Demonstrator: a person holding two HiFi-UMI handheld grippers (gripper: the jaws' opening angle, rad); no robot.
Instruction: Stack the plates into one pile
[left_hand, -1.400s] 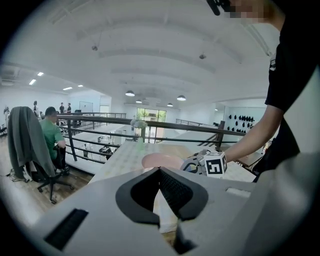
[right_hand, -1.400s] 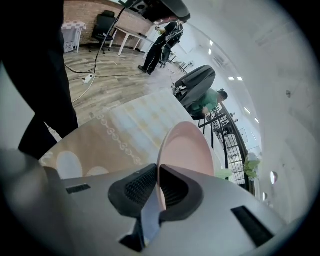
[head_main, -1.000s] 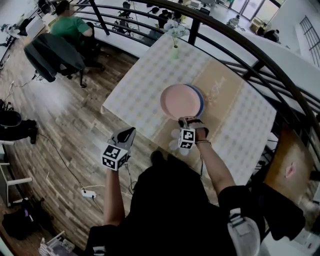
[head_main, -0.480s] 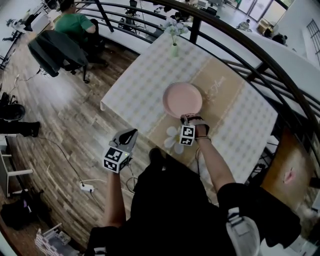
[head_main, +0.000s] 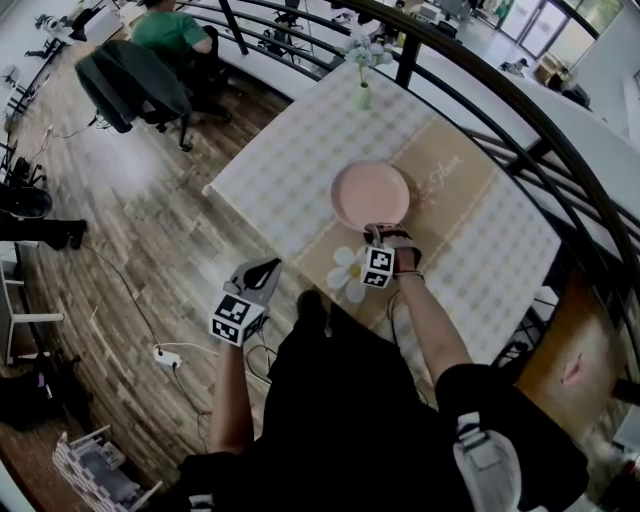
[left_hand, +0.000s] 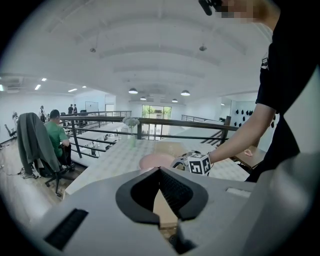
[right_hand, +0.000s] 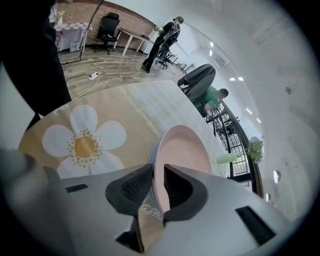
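Underneath all, wooden floor (head_main: 150, 260): it is seen around the table on the left side, with cables lying on it.
Railing (head_main: 470, 80): dark curved bars are seen along the far side of the table.
Table (head_main: 290, 170): it is covered with a pale checked cloth, and a beige runner (head_main: 450, 190) is laid across it.
Chair (head_main: 130, 85): it is placed well apart from the table at the upper left, with a dark jacket hung over it; a person in green (head_main: 175, 28) is seated just beyond it.
Pink plate (head_main: 370, 193) (right_hand: 182, 150): it is laid flat on the runner near the middle of the table, on top of a bluish plate (right_hand: 152, 152), of which only a thin rim is shown.
Flower mat (head_main: 347, 272) (right_hand: 85, 145): a white daisy shape with a yellow centre is seen at the near table edge, beside the plates.
Right gripper (head_main: 378, 232) (right_hand: 157, 170): it is held at the near rim of the pile; the jaws are closed narrowly on the edge of the pink plate, and the bluish rim is also taken between them.
Left gripper (head_main: 270, 263) (left_hand: 160, 169): it is held over the floor, off the table's near corner; the jaw tips are pressed together and nothing is held.
Vase (head_main: 364, 90) (left_hand: 131, 125): a small one with pale flowers is placed at the far table edge.
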